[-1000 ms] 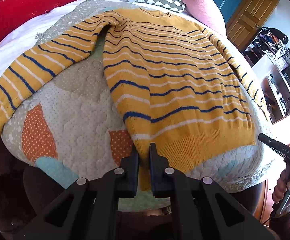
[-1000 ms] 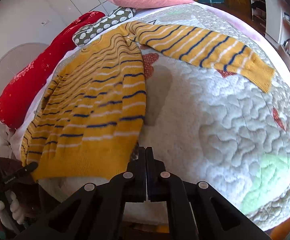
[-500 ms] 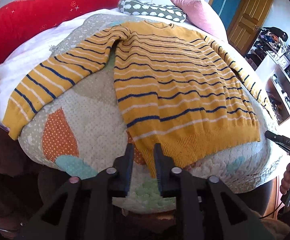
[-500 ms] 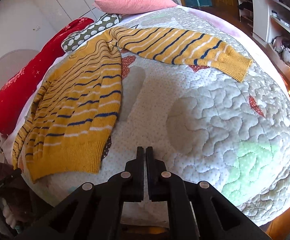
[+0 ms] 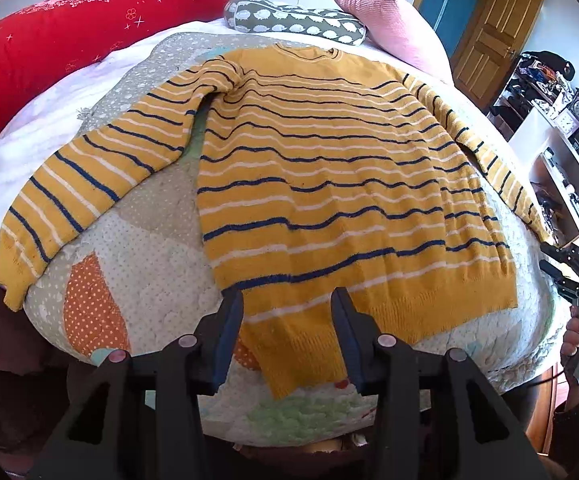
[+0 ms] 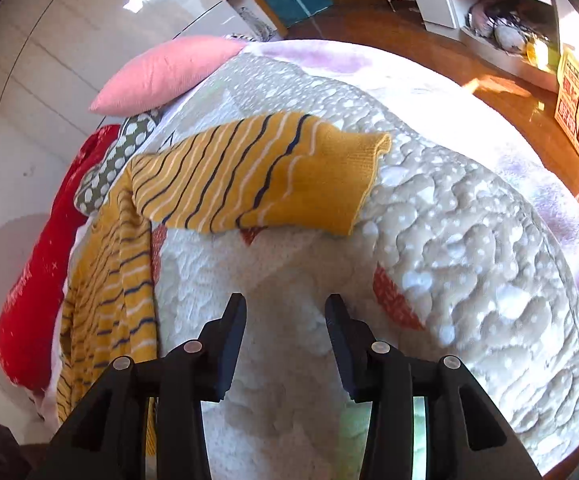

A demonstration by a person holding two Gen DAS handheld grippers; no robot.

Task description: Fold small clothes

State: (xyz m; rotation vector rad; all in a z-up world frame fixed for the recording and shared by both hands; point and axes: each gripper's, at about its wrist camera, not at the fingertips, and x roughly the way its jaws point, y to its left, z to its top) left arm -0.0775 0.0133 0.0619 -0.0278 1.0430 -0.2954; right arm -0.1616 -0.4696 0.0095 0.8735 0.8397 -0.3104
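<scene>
Yellow striped sweater (image 5: 329,184) lies flat on the quilt (image 5: 137,248), collar at 12 o'clock, hem at 6, sleeves spread toward 8 and 3. Left gripper (image 5: 287,300) fingers apart, straddling the hem's lower-left corner, not clamped. Right gripper (image 6: 285,304) fingers apart over bare quilt (image 6: 469,248); sleeve cuff (image 6: 353,168) lies at 12 o'clock from it, apart. Pink pillow (image 6: 165,72) at 11 o'clock
</scene>
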